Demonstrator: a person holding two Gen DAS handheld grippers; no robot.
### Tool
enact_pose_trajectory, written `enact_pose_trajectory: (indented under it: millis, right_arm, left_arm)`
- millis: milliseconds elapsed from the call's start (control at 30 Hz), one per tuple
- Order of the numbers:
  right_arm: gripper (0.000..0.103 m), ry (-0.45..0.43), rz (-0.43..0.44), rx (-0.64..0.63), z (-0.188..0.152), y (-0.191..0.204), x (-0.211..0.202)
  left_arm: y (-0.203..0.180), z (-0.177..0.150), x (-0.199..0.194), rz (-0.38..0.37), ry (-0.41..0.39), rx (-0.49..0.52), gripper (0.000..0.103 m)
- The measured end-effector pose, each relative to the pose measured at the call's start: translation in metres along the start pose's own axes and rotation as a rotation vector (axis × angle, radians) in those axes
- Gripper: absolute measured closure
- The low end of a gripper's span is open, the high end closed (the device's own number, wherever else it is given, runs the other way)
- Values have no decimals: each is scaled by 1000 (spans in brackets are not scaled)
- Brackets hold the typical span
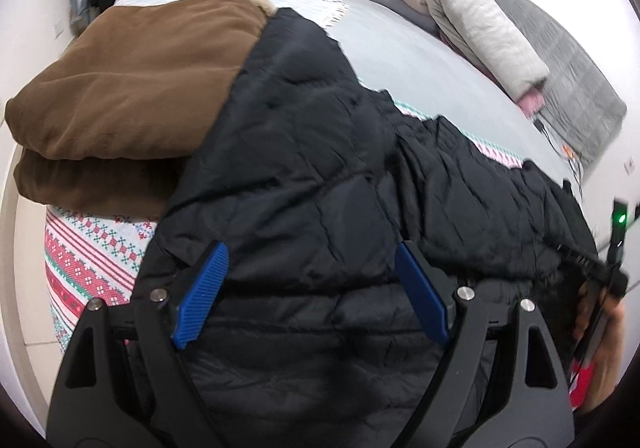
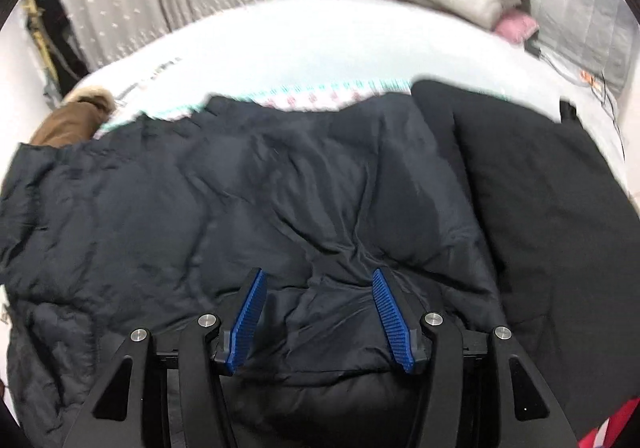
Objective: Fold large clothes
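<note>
On the bed (image 1: pixel 420 60), one black puffer jacket (image 1: pixel 320 168) is lying spread beside one folded brown coat (image 1: pixel 132 88). Both grippers, left gripper (image 1: pixel 312 260) and right gripper (image 2: pixel 318 280), are hovering spread wide over it, gripping nothing.

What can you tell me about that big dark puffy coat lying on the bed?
The black quilted puffer jacket lies spread and rumpled across the bed, shell smooth and slightly shiny, stitched into padded panels. Its far corner overlaps a folded brown coat. Both open grippers, left and right, hang right over its near part; whether they touch it is unclear.
</note>
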State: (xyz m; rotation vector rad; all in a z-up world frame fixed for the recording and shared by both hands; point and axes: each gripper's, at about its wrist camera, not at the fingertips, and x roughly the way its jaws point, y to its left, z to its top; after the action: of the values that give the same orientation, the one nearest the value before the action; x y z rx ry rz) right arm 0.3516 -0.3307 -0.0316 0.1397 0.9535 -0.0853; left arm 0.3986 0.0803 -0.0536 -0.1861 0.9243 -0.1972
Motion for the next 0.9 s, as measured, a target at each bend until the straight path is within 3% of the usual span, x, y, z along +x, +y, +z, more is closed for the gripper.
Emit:
enact_pose_trajectory:
  millis: [233,433,533,733,900]
  right_arm:
    - [47,29,74,-52,-25,1,-18]
    - [47,-4,193,-90,-59,-7,-39]
    - [47,-2,109,-208,-82,1,-46]
    - [47,-102,137,-211,-103,-3,-90]
    - [47,-44,65,-226,-124,-4,-87]
  left_arm:
    - [-8,-29,-14,-6,55,75,18]
    - [-5,-59,-14,-8,143,95,18]
    - [5,-75,-8,5,208,67,18]
    - [23,-89,-39,22,145,50,18]
    - [37,-106,-50,41,136,28,18]
